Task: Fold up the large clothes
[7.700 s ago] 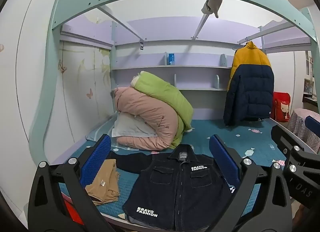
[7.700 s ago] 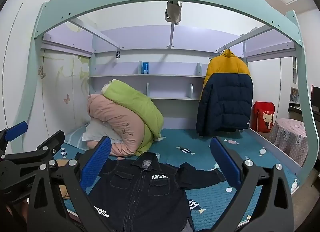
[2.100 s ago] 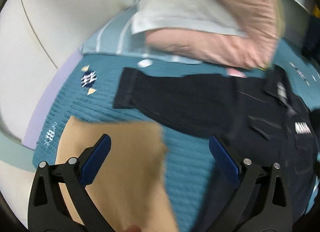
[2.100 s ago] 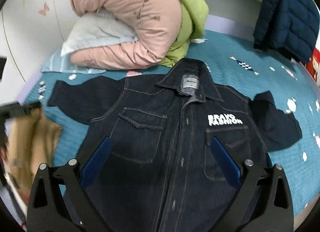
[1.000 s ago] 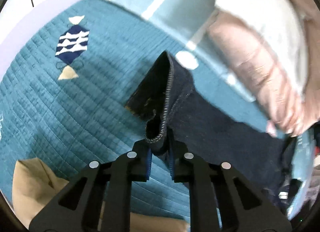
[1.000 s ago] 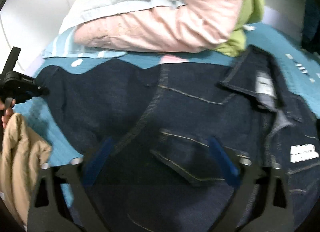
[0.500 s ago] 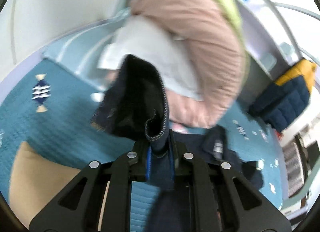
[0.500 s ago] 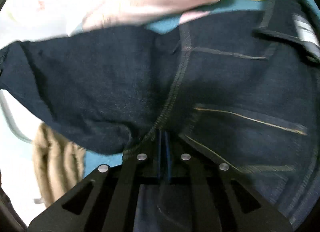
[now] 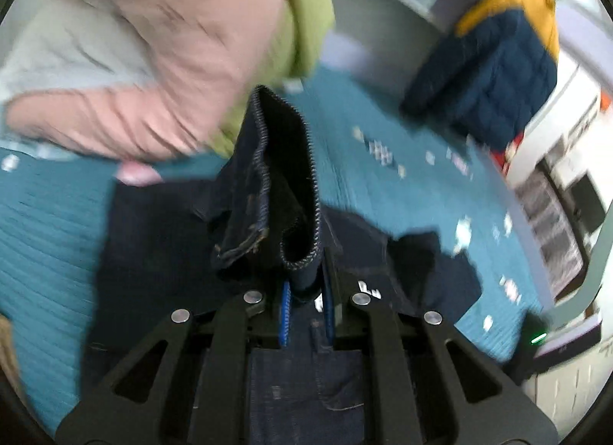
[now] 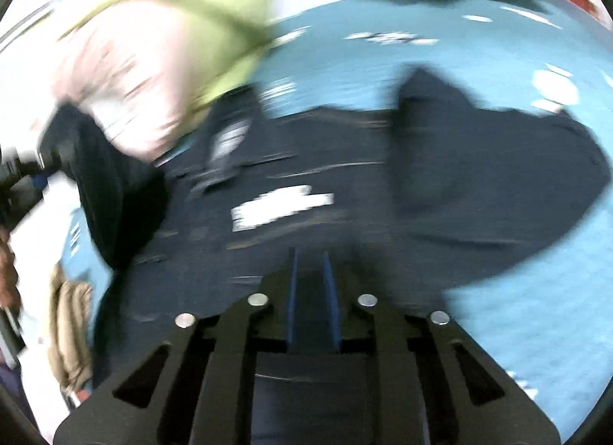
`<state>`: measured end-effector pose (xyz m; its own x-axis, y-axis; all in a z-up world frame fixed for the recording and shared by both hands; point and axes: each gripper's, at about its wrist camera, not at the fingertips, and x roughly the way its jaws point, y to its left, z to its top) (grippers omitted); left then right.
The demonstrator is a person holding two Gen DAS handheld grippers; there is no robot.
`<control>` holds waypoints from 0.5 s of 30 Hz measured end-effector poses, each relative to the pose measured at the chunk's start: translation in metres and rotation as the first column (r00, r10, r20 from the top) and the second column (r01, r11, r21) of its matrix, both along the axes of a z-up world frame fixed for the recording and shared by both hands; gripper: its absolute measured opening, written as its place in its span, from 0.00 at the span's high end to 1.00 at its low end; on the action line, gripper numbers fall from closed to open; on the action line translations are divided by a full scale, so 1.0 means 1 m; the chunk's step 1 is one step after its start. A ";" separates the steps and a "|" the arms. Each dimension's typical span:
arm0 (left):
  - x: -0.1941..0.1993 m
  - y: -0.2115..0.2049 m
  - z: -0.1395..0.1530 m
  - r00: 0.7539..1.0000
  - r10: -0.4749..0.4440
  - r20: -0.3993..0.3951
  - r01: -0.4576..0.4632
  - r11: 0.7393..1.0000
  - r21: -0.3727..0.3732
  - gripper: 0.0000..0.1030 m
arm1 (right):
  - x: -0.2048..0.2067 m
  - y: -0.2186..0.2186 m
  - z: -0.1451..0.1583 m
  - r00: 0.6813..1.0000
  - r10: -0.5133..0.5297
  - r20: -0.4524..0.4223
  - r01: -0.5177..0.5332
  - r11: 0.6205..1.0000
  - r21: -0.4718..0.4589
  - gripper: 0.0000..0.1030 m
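Closest to the left wrist camera, the left tool (image 9: pixel 305 291) has its black angular arms drawn together, the ribbed blue pads (image 9: pixel 284 307) pinching the cuff end of a sleeve (image 9: pixel 281 192). The sleeve stands up from the grip as a stiff tube of dark indigo denim, its hem edged with pale stitching and its mouth gaping open. Below it the denim jacket (image 9: pixel 161 238) lies spread front-up on the bed (image 9: pixel 42 215), whose cover is teal, quilted in fine ribs and dotted with small white motifs.

In the right wrist view, heavily blurred, the right tool (image 10: pixel 311 272) also has its blue pads close together with dark denim between them at the jacket's front; white lettering (image 10: pixel 281 205) smears across the chest just beyond. The far sleeve (image 10: pixel 498 176) lies rumpled on the cover.

Farther off, a puffy pink duvet (image 9: pixel 161 54) is bundled with a green one (image 9: pixel 306 12) against the wall. A quilted navy-and-yellow jacket (image 9: pixel 494 65) hangs at the far end.
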<state>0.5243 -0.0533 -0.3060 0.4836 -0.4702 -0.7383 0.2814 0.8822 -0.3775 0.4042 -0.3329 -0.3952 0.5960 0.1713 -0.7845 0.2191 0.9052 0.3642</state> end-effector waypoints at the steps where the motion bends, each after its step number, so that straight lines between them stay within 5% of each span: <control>1: 0.002 -0.019 -0.018 0.999 -0.012 -0.031 0.013 1.000 0.012 0.87 | -0.009 -0.020 -0.004 0.999 -0.043 -0.005 0.043 0.999 -0.010 0.84; 6: 0.010 -0.062 -0.084 0.985 -0.036 -0.169 0.042 0.999 0.034 0.85 | -0.039 -0.090 -0.023 0.976 -0.215 -0.020 0.215 0.976 -0.023 0.84; 10: 0.005 -0.074 -0.102 0.974 -0.066 -0.217 0.069 0.998 0.004 0.74 | -0.050 -0.128 -0.038 0.951 -0.307 -0.031 0.308 0.951 0.031 0.84; 13: -0.001 -0.080 -0.100 0.974 -0.103 -0.201 0.099 0.995 -0.030 0.59 | -0.055 -0.150 -0.044 0.930 -0.368 -0.018 0.367 0.921 0.127 0.72; 15: -0.004 -0.083 -0.104 0.965 -0.131 -0.228 0.121 0.991 -0.058 0.59 | -0.059 -0.170 -0.047 0.904 -0.428 -0.014 0.422 0.884 0.198 0.61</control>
<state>0.5201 -0.1366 -0.4104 0.2375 -0.5505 -0.8003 0.2900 0.8265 -0.4825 0.3450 -0.5024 -0.4427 0.6676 0.0414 -0.7434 0.5540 0.6394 0.5331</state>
